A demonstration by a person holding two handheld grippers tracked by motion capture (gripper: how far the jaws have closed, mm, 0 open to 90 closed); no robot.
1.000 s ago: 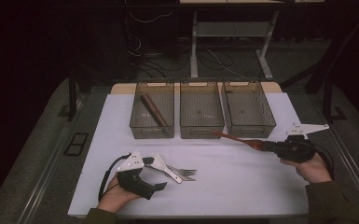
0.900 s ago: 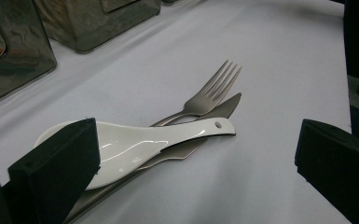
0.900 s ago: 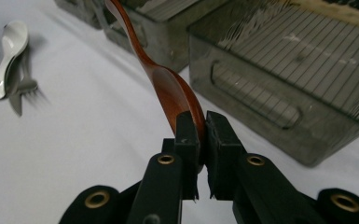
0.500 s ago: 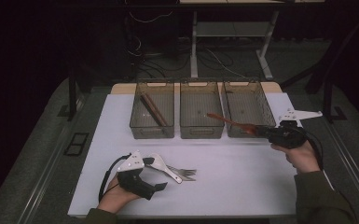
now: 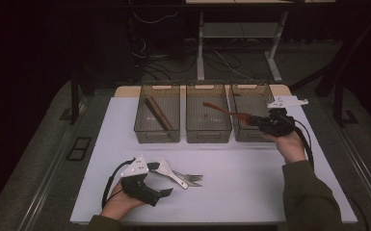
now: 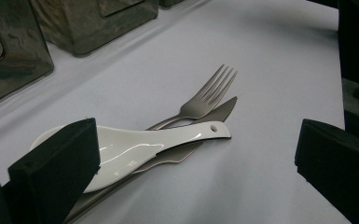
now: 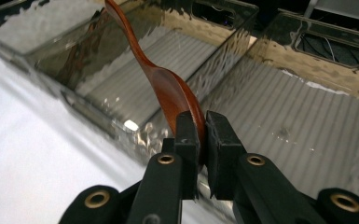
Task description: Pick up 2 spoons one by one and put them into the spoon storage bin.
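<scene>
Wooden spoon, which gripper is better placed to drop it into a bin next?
Right. The right gripper already clamps the reddish-brown wooden spoon above the clear plastic bins; the left gripper rests open by the cutlery pile.

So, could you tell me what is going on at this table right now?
A person is sorting cutlery into three clear bins at the back of the white mat. The right tool is shut on the bowl end of a wooden spoon and holds it in the air over the middle and right bins. The left tool rests open on the mat beside a white spoon, a fork and a knife. The left bin already holds wooden utensils.
</scene>
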